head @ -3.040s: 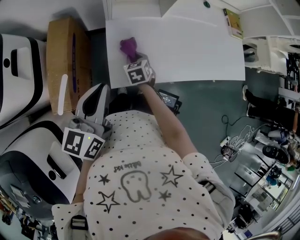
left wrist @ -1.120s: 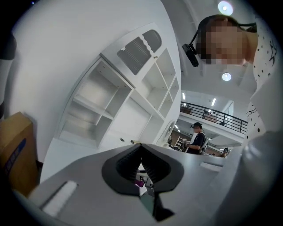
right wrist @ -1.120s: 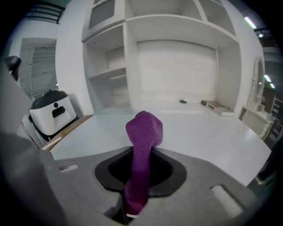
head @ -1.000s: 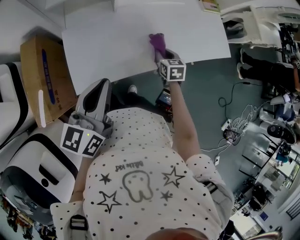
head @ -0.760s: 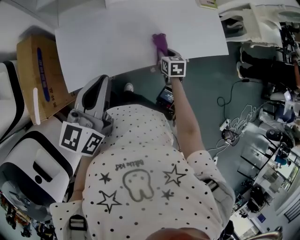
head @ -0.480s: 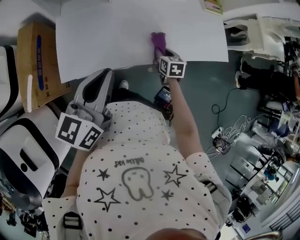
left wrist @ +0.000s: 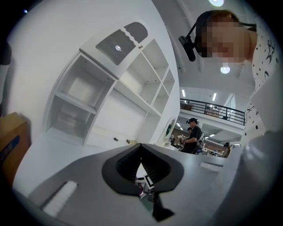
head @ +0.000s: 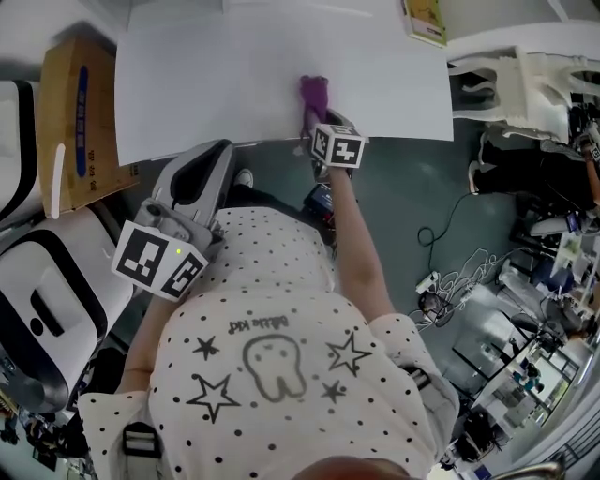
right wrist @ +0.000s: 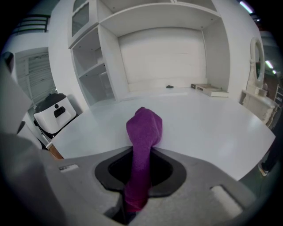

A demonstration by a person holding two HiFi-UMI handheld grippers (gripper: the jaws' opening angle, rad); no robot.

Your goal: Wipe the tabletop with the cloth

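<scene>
A purple cloth [head: 313, 94] lies bunched on the white tabletop [head: 234, 66], close to its front edge and a little right of the middle. My right gripper [head: 317, 118] is shut on the cloth and presses its free end onto the surface. In the right gripper view the cloth [right wrist: 144, 126] rises out of the right gripper [right wrist: 142, 152] onto the table [right wrist: 212, 119]. My left gripper [head: 217, 150] hangs below the table's front edge, beside the person's body, away from the cloth. In its own view the left gripper [left wrist: 140, 148] holds nothing and its tips meet.
A cardboard box [head: 75, 103] stands left of the table, with a white and black machine [head: 37, 281] below it. A yellow book [head: 424, 21] lies at the table's far right corner. White furniture [head: 525, 66] and floor cables [head: 450, 272] are on the right. White shelves [right wrist: 159, 44] back the table.
Over three seconds the right gripper dragged the cloth from the table's left part rightward along the front edge. In the last second it barely shifts. The left gripper stays by the body.
</scene>
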